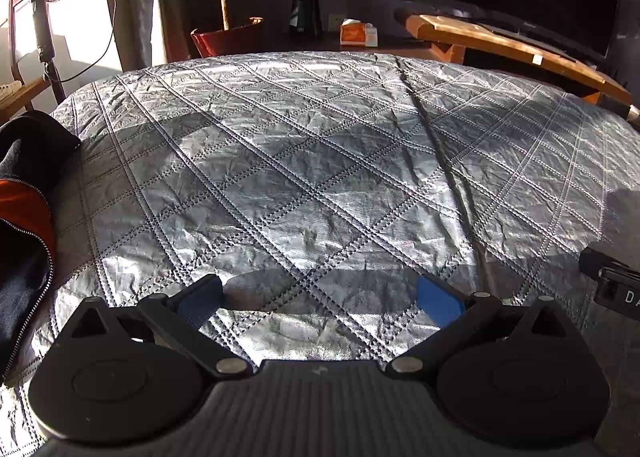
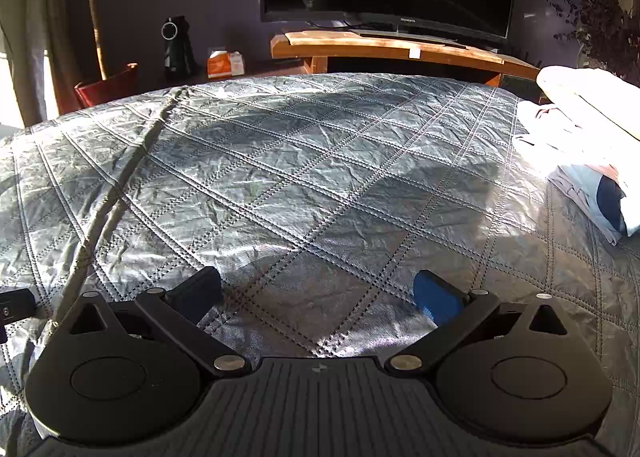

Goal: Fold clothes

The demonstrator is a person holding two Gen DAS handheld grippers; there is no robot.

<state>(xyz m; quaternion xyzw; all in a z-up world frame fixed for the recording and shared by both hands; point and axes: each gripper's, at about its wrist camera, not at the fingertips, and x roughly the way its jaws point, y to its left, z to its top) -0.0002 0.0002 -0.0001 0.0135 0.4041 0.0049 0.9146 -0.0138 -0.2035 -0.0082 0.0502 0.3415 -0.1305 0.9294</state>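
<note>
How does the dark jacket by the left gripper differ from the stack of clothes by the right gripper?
The jacket is dark with an orange panel and a zipper; the stack is white and pale blue. The jacket lies loose and rumpled, unfolded; the stack is folded, in layers. The jacket sits at the quilt's left edge, the stack at its right. Both rest on the quilt, and neither is between any jaws.

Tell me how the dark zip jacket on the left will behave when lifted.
The jacket lies slumped in soft folds, so it will likely hang floppy and sag. Its open zip edge may swing loose. The thick-looking fabric probably gives it some weight, though nothing fragile shows.
</note>
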